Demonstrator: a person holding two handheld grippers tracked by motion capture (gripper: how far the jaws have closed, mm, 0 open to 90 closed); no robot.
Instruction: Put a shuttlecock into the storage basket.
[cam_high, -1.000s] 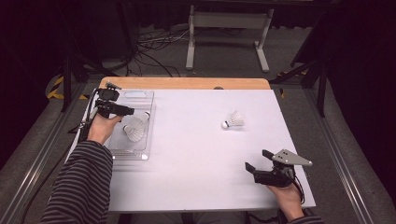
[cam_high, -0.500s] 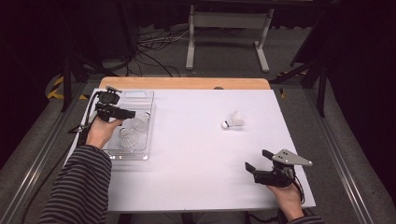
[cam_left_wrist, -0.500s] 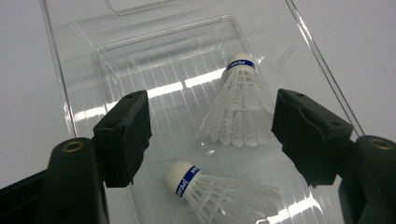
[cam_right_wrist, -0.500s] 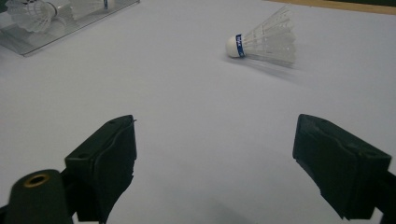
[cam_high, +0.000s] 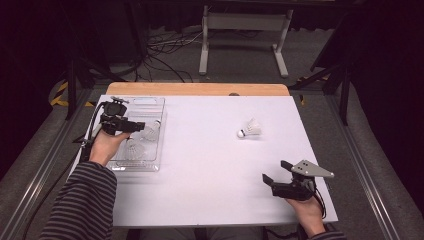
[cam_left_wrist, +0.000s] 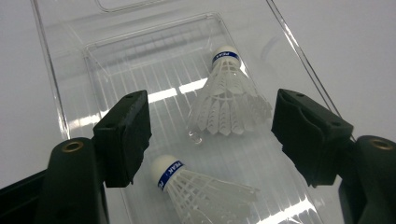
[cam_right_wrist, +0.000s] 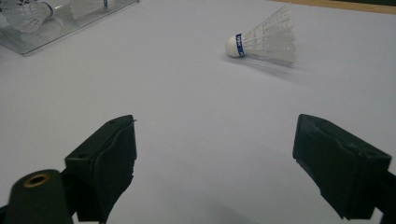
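The left gripper (cam_high: 142, 126) has lifted off, spread wide and empty, above two white feathered shuttlecocks (cam_left_wrist: 229, 100) in the clear plastic tray (cam_high: 155, 107); dipping carelessly could crush feathers.

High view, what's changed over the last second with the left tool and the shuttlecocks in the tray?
The left tool has drawn back a little toward the far end of the clear tray, jaws open, holding nothing. A second shuttlecock now lies in the tray beside the first one. The right tool stayed open near the table's front edge, and the loose shuttlecock on the table has not moved.
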